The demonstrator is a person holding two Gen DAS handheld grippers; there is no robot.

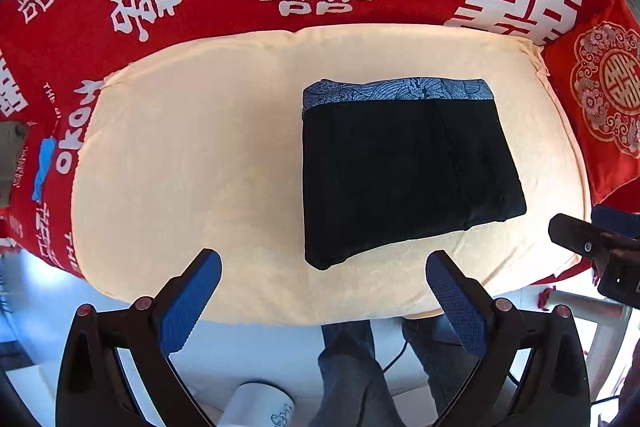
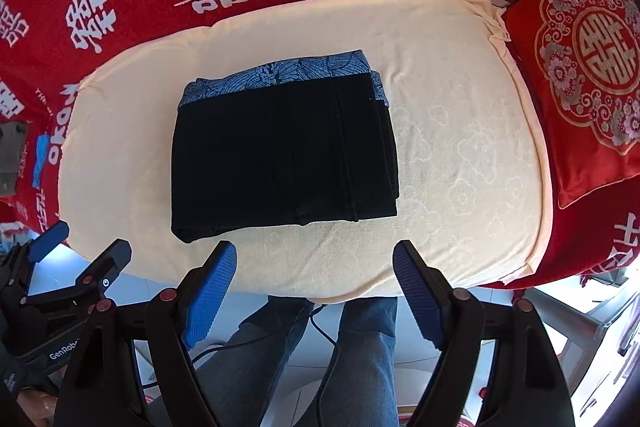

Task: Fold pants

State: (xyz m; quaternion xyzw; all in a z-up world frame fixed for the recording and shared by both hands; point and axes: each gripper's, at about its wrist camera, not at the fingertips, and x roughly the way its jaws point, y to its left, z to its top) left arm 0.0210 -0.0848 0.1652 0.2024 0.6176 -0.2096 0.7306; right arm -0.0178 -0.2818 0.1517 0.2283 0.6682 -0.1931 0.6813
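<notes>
Pants (image 1: 404, 167) folded on towel (image 1: 192, 155); cushion's (image 2: 580, 75) medallion whole from right wrist only.

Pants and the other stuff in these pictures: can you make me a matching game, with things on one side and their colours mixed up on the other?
Things:
1. folded pants
2. pants waistband
3. towel
4. cushion

Colours:
A. cream
B. red with a gold flower medallion
C. black
D. blue with a pale leaf pattern

Pairs: 1-C, 2-D, 3-A, 4-B

Both grippers, left and right, hang open in front of the pants, holding nothing.
</notes>
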